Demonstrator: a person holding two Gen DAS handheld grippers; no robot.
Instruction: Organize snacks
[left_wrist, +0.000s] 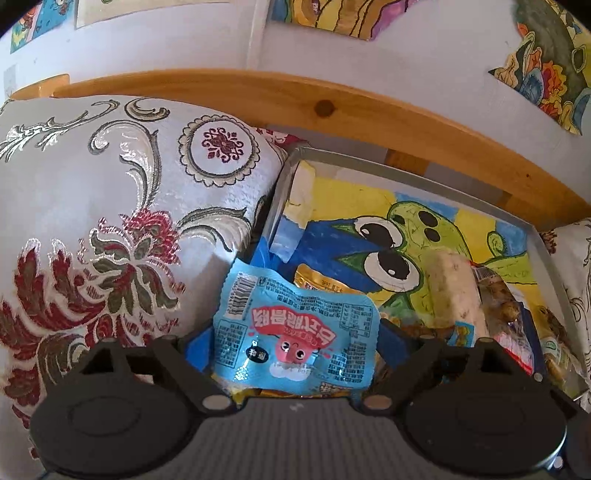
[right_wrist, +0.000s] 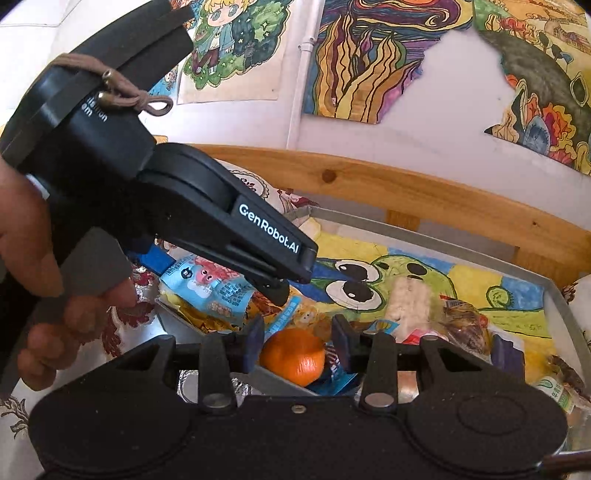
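Observation:
A grey tray (left_wrist: 413, 167) (right_wrist: 461, 242), lined with a painted green cartoon creature, holds several snacks. My left gripper (left_wrist: 297, 343) is shut on a blue snack packet (left_wrist: 295, 332) across its width. In the right wrist view the left gripper (right_wrist: 218, 277) holds that blue packet (right_wrist: 210, 291) over the tray's near left corner. My right gripper (right_wrist: 298, 345) has its fingers closed against the sides of an orange (right_wrist: 293, 356) just inside the tray's front wall. A pale rice bar (right_wrist: 408, 306) (left_wrist: 456, 288) and wrapped snacks (right_wrist: 465, 328) lie in the tray's right half.
A silver cushion (left_wrist: 110, 221) with red embroidered flowers presses against the tray's left side. A wooden rail (left_wrist: 332, 107) (right_wrist: 388, 184) runs behind the tray, below a wall covered in drawings. A person's hand (right_wrist: 33, 251) grips the left gripper's handle.

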